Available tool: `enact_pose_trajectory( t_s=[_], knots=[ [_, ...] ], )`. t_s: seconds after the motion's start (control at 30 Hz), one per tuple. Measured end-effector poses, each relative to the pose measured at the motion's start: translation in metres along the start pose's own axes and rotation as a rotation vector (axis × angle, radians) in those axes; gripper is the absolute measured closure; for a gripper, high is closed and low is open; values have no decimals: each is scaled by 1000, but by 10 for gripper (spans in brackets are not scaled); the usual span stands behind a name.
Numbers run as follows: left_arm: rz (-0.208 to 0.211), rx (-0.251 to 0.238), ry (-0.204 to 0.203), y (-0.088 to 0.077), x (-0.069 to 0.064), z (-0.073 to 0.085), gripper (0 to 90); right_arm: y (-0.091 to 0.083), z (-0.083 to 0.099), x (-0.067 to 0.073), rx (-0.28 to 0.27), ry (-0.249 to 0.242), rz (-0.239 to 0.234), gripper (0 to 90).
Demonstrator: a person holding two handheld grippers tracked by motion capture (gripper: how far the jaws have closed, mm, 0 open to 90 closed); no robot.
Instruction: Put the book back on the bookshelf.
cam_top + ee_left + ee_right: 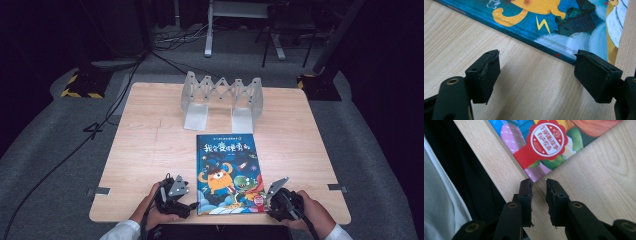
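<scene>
**Both grippers at near edge of picture book, no grip yet**

Picture book [229,172] lies flat, cover up, on the worktop [145,150], near the person's edge, roughly centred. Left gripper [181,197] sits just beside the book's near left corner; in the left gripper view its jaws are spread wide, low over bare wood, spine edge of the book [544,37] running just past the fingertips, nothing between them. Looks staged to steady or catch that side.

Right gripper [276,192] is at the near right corner. In the right gripper view its jaws stand nearly pressed together, a narrow gap left, tips just short of the book corner [534,173] with the red seal; nothing pinched, only wood shows in the gap. Probably narrowed to slip under or nip the thin cover corner, since a flat book gives no other purchase.

Around: an expanding metal bookend rack [221,97] stands at the far side of the worktop, well apart from the book, likely the destination. Path between book and rack is bare wood. The worktop's near edge is close behind the right gripper, so little room to come in low. Cables and stand legs on the floor beyond, not in the way.
</scene>
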State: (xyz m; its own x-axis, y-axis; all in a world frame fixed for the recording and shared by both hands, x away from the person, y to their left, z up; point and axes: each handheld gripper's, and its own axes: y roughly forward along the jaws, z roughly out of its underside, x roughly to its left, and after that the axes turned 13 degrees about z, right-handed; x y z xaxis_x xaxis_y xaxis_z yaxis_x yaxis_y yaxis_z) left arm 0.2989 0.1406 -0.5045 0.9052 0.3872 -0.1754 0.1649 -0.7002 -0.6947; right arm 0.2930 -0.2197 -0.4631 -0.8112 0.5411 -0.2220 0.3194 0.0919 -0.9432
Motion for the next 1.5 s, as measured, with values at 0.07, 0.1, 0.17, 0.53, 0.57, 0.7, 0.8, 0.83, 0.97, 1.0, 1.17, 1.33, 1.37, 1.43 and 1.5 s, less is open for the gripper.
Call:
enact_pose_trajectory(
  t_s=[0.07, 0.1, 0.17, 0.53, 0.57, 0.7, 0.8, 0.83, 0.97, 1.0, 1.17, 1.33, 1.37, 1.43, 1.5],
  knots=[
    [1, -1, 0, 0, 0, 0, 213, 0, -2, -1, 4, -6, -16, 767],
    [2, 0, 1, 0, 0, 0, 213, 0, -2, -1, 5, -8, -21, 771],
    [2, 0, 1, 0, 0, 0, 213, 0, -2, 0, 0, -9, -16, 773],
    [20, 5, 19, -2, 6, 0, 210, 6, 28, -6, -242, 123, -93, 775],
    [21, 5, 21, -2, 7, 0, 208, 7, 30, -6, -261, 137, -109, 780],
    [21, 5, 21, -2, 7, 0, 207, 13, 34, -6, -354, 176, -143, 763],
    [21, 5, 21, -2, 7, 0, 207, 9, 36, -9, -420, 186, -162, 670],
    [21, 5, 21, -2, 7, 0, 207, 8, 35, -10, -430, 189, -173, 646],
    [19, 5, 20, -2, 7, 0, 206, 7, 31, -14, -467, 192, -197, 519],
    [18, 5, 19, -2, 7, 0, 205, 8, 30, -15, -476, 190, -207, 469],
    [18, 5, 19, -2, 6, 0, 204, 7, 27, -23, -536, 218, -248, 442],
    [17, 4, 17, -2, 6, 0, 204, 6, 22, -36, -565, 253, -310, 377],
    [15, 4, 16, -2, 6, 0, 204, 6, 20, -37, -564, 256, -322, 367],
    [16, 3, 16, -2, 6, 0, 204, 7, 15, -40, -573, 265, -323, 366],
    [15, 4, 16, -2, 6, 0, 204, 8, 10, -45, -573, 277, -323, 367]
  ],
)
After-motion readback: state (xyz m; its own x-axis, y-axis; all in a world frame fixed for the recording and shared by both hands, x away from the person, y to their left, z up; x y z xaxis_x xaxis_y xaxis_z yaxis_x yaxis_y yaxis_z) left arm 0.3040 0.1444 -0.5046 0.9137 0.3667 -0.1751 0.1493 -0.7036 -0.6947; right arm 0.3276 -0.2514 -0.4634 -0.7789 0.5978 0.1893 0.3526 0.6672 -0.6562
